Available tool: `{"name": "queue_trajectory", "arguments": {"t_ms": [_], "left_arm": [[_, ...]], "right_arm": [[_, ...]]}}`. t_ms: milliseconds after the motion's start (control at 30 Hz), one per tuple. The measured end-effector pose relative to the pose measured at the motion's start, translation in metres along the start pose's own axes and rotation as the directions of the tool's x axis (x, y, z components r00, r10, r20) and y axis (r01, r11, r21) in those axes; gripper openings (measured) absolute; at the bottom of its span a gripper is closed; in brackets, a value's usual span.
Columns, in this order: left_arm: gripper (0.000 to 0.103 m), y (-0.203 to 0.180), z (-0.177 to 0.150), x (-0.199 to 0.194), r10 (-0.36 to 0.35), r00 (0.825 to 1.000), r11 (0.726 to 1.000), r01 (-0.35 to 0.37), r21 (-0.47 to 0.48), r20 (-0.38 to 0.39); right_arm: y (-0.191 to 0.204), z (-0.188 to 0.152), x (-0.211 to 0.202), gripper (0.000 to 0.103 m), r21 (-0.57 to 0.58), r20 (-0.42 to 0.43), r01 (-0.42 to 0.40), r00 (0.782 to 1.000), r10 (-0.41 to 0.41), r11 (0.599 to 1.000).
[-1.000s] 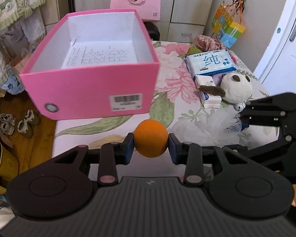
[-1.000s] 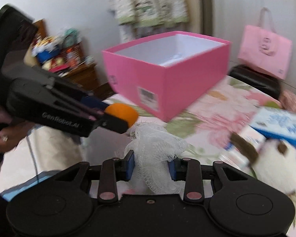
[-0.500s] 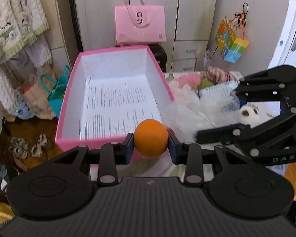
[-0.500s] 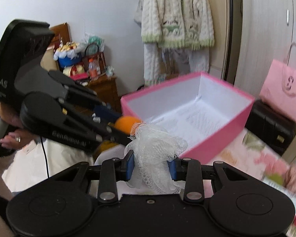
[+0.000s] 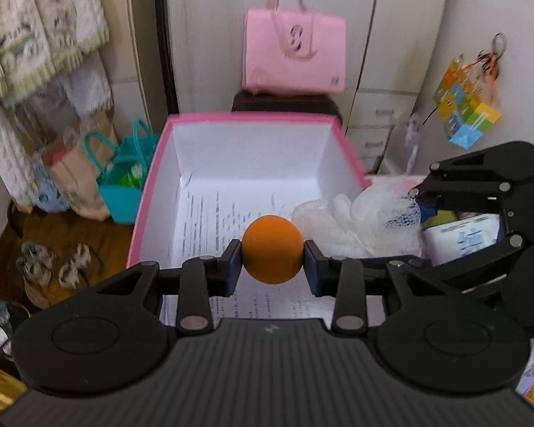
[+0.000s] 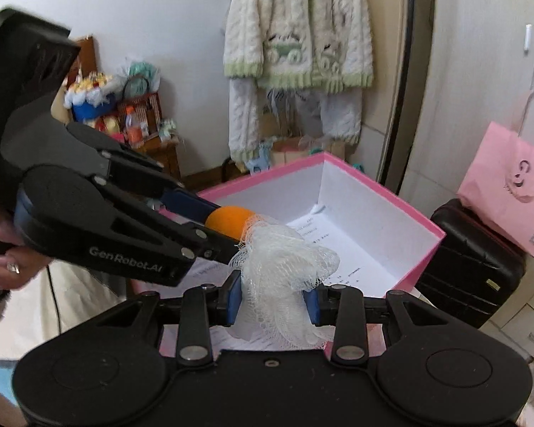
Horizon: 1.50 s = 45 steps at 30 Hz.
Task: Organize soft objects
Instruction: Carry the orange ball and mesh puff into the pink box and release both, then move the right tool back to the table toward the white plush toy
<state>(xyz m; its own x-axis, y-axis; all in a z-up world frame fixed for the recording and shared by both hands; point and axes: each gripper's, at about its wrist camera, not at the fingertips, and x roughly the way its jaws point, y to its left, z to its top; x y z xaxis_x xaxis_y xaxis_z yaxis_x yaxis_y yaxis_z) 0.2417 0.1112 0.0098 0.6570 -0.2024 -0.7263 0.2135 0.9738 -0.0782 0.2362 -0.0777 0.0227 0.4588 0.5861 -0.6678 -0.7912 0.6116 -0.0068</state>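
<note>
My left gripper [image 5: 272, 251] is shut on an orange ball [image 5: 271, 247] and holds it above the open pink box [image 5: 245, 118], over the printed sheet on its floor. My right gripper [image 6: 272, 293] is shut on a white mesh bath pouf [image 6: 284, 270], held over the box's near right side. In the left wrist view the pouf [image 5: 359, 224] hangs at the box's right wall. In the right wrist view the ball [image 6: 229, 220] sits just behind the pouf, inside the pink box [image 6: 423, 222]. The two held objects are close together.
A pink paper bag [image 5: 295, 53] stands on a black case [image 6: 473, 256] behind the box. A blue-and-white tissue pack [image 5: 462, 236] lies right of the box. Knitted clothes [image 6: 295, 35] hang on the wall. Bags [image 5: 121, 178] and shoes [image 5: 53, 267] lie on the floor to the left.
Both grippers have risen and moved forward over the pink box, from in front of it to above its open interior. Each still holds its object.
</note>
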Motion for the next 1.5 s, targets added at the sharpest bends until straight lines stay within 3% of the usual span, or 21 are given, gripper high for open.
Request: {"name": "queue_trajectory", "arguments": {"t_ms": [267,500,600,700,767,900,1200,1500], "left_arm": [[0.036,0.013,0.0,0.045,0.041,0.994,0.999,-0.041,0.004,-0.101],[0.036,0.022,-0.001,0.053,0.028,0.99,0.999,-0.03,-0.012,-0.136],[0.04,0.026,-0.002,0.057,0.023,0.989,0.999,-0.029,-0.037,-0.148],[0.05,0.026,-0.002,0.056,0.047,0.99,0.998,-0.05,-0.022,-0.137],[0.055,0.025,-0.002,0.051,0.044,0.992,0.999,-0.046,-0.014,-0.118],[0.064,0.024,-0.005,0.033,0.029,0.997,0.999,-0.03,-0.013,-0.071],[0.07,0.019,-0.017,-0.023,0.027,0.999,0.999,-0.028,0.019,0.035],[0.074,0.011,-0.033,-0.075,-0.022,0.998,0.999,0.02,0.027,0.062]], "right_arm": [[-0.007,0.006,0.052,0.042,-0.096,-0.124,-0.056,0.991,0.043,0.994],[-0.007,0.005,0.066,0.043,-0.064,-0.16,-0.055,0.986,0.044,0.996],[-0.008,0.004,0.07,0.047,-0.063,-0.17,-0.053,0.985,0.042,0.997],[-0.01,0.003,0.073,0.053,-0.07,-0.172,-0.042,0.985,0.029,0.997],[-0.011,0.003,0.072,0.056,-0.061,-0.172,-0.046,0.984,0.035,0.997],[-0.008,0.005,0.063,0.076,-0.041,-0.145,-0.038,0.989,0.031,0.998],[0.004,-0.002,0.022,0.078,-0.011,-0.087,0.016,0.996,-0.017,1.0],[0.035,-0.015,-0.026,0.08,-0.032,-0.055,0.071,0.996,-0.072,0.997]]}}
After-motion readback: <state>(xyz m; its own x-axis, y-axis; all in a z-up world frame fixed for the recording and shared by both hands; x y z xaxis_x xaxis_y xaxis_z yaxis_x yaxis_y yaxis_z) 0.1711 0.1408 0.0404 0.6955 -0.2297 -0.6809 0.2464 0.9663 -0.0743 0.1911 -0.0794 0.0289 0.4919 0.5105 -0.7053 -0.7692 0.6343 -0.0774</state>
